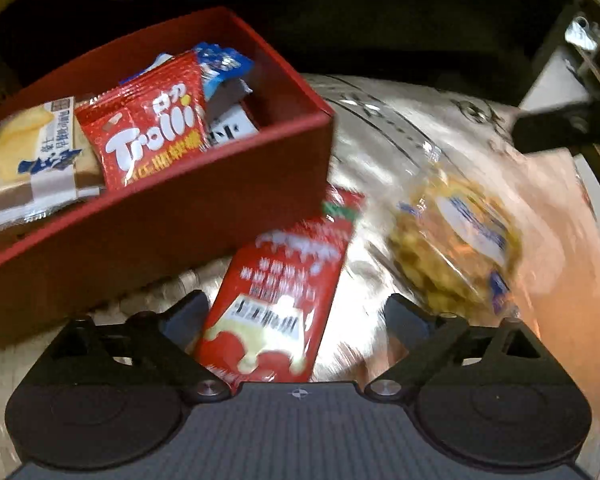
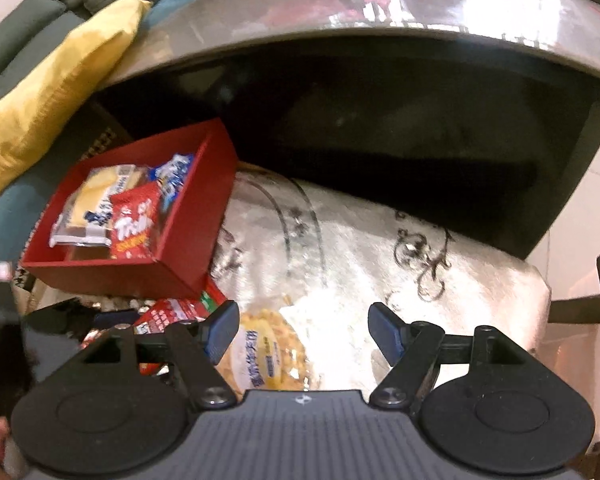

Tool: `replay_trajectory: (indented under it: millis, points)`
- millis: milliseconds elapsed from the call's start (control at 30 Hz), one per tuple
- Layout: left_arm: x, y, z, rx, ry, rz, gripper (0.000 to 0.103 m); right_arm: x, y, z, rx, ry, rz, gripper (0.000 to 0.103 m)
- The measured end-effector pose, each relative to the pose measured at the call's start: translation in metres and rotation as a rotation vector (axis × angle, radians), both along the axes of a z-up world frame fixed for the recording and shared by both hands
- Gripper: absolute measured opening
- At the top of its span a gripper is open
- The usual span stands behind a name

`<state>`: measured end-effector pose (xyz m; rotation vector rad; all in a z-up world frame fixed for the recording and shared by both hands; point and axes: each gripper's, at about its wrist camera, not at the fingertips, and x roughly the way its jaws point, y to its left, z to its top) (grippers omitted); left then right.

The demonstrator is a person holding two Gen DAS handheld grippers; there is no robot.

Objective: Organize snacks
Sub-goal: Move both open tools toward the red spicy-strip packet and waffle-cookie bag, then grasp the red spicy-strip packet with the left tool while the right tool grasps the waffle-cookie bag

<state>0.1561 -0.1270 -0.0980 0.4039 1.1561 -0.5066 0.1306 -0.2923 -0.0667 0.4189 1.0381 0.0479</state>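
The red box (image 1: pixel 204 208) looks matt and smooth, like card or painted wood. The snack packs in it are shiny plastic; the red Trolli pack (image 1: pixel 152 136) gleams. The clear bag of yellow snacks (image 1: pixel 456 240) is thin, crinkly plastic. The pale cloth (image 2: pixel 360 248) looks soft and a bit shiny. The yellow cushion (image 2: pixel 60 84) is wrinkly cloth. The grey worktop (image 2: pixel 380 12) is smooth and glossy.

Both rigs match: the left gripper (image 1: pixel 296 316) and right gripper (image 2: pixel 304 332) sit on ribbed grey bodies with a small crosshair mark. Round black discs flank each, silver screws pin black linkages, and blue pads (image 2: pixel 386 334) line the right one's fingertips.
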Motion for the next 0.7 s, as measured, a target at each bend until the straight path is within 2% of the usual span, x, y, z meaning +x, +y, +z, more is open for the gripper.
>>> replay_trajectory:
  millis: [67,100,133,167,300,400,467,533,567,600,633,700]
  points:
    - [-0.011,0.004,0.005,-0.013,0.006,-0.003,0.08,0.0,0.001,-0.001,-0.001,0.004,0.002,0.067]
    - [-0.016,0.008,0.007,-0.02,0.007,0.005,0.077,-0.001,0.002,-0.001,-0.001,0.002,0.007,0.067]
    - [-0.023,0.012,0.011,-0.03,0.017,0.009,0.069,-0.002,0.004,0.0,-0.001,-0.001,0.015,0.067]
    - [-0.027,0.015,0.013,-0.044,0.031,0.017,0.066,-0.001,0.007,0.001,-0.001,-0.003,0.024,0.067]
    - [-0.014,0.027,0.016,-0.145,0.096,0.112,0.069,0.0,0.013,-0.001,-0.001,0.007,0.036,0.067]
    - [0.001,0.021,0.014,-0.158,0.088,0.172,0.079,0.003,0.013,-0.005,0.002,0.019,0.038,0.067]
    - [0.006,0.001,0.009,-0.103,0.062,0.16,0.081,0.004,0.011,-0.007,0.0,0.03,0.027,0.067]
    - [0.003,-0.021,0.004,0.004,0.009,0.123,0.081,0.003,0.007,-0.01,0.005,0.041,0.014,0.067]
    - [-0.003,-0.027,0.004,0.035,-0.017,0.11,0.076,0.003,0.005,-0.01,0.006,0.045,0.009,0.067]
    - [-0.005,-0.028,0.006,0.032,-0.015,0.11,0.074,0.003,0.004,-0.011,0.005,0.049,0.007,0.067]
    - [-0.006,-0.026,0.008,0.028,-0.01,0.121,0.065,0.003,0.002,-0.012,0.006,0.053,0.002,0.067]
    - [-0.008,-0.021,0.009,0.03,-0.014,0.136,0.06,0.002,0.0,-0.012,0.013,0.057,-0.002,0.067]
